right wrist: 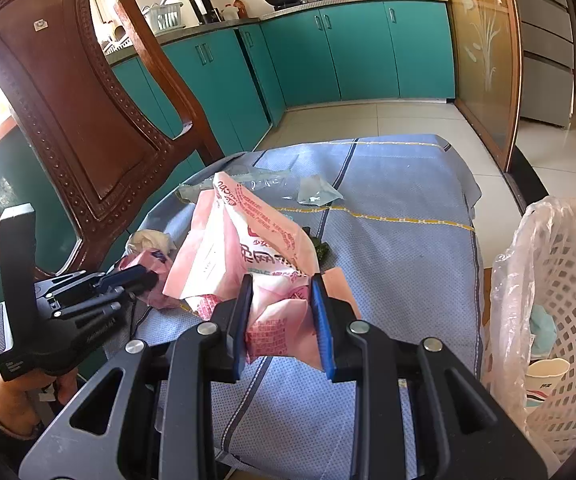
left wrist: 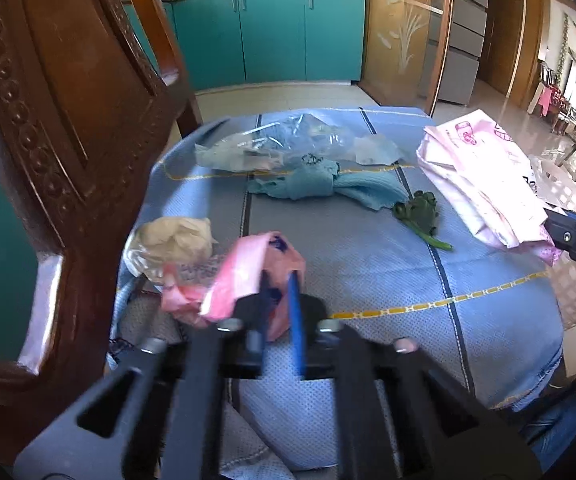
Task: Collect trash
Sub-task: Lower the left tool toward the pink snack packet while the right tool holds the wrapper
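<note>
My left gripper (left wrist: 278,280) is shut on a crumpled pink wrapper (left wrist: 240,276) near the table's left edge; it also shows in the right wrist view (right wrist: 140,276). My right gripper (right wrist: 282,300) is shut on a large pale pink printed bag (right wrist: 244,248), held above the blue tablecloth (right wrist: 387,248); the bag also shows in the left wrist view (left wrist: 483,176). A clear plastic bag (left wrist: 272,144), a teal cloth (left wrist: 327,186), a green vegetable scrap (left wrist: 419,210) and a beige wad in plastic (left wrist: 176,236) lie on the cloth.
A white lattice basket (right wrist: 567,300) lined with a clear bag stands at the right of the table, with a paper cup (right wrist: 545,380) inside. A carved wooden chair back (right wrist: 68,120) rises at the left. Teal kitchen cabinets (right wrist: 347,48) stand behind.
</note>
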`<state>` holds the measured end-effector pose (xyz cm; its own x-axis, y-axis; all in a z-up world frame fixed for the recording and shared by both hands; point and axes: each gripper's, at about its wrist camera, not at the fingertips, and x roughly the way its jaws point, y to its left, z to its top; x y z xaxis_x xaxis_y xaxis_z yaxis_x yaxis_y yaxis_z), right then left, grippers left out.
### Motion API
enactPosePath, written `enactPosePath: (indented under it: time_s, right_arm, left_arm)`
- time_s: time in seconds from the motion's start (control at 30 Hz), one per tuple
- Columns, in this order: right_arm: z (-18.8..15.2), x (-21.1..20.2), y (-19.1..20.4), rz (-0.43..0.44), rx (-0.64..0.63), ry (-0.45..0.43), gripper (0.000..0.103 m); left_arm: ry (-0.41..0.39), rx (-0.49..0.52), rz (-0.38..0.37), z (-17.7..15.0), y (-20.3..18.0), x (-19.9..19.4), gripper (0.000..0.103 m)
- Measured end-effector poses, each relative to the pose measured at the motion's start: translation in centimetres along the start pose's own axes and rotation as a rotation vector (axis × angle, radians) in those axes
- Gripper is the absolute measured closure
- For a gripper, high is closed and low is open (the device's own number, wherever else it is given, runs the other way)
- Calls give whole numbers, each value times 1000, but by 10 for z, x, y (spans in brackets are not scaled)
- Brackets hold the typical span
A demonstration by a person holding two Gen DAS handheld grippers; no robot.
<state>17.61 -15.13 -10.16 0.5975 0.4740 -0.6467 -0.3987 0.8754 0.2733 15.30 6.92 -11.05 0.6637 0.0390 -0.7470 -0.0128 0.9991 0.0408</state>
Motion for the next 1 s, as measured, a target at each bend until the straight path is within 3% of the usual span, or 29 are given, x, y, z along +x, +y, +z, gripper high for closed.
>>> enactPosePath:
  time_s: [0.33,0.4,0.7,0.87,0.93,1.0]
  right_arm:
    - [0,-3,-3,-4,9,-9,74]
    - [0,-2,-2,-2,8,-6,74]
    - [1,3,2,8,-9,11,74]
    - [2,2,0,19,-3,11,74]
    - [1,3,1,23,-3,16,74]
    - [0,4,3,25,-6,22,74]
  left_arm:
    - [-62,-29,-58,-2,7,-20,101]
    - [-44,-23,-29,-2,6,-14,89]
    - [-42,-26,36,0,5,-2,53]
    - [-23,6,88,-1,2,6,56]
    - [-18,11,98,-1,1,7,67]
    - [-21,31,127,-1,0,8,86]
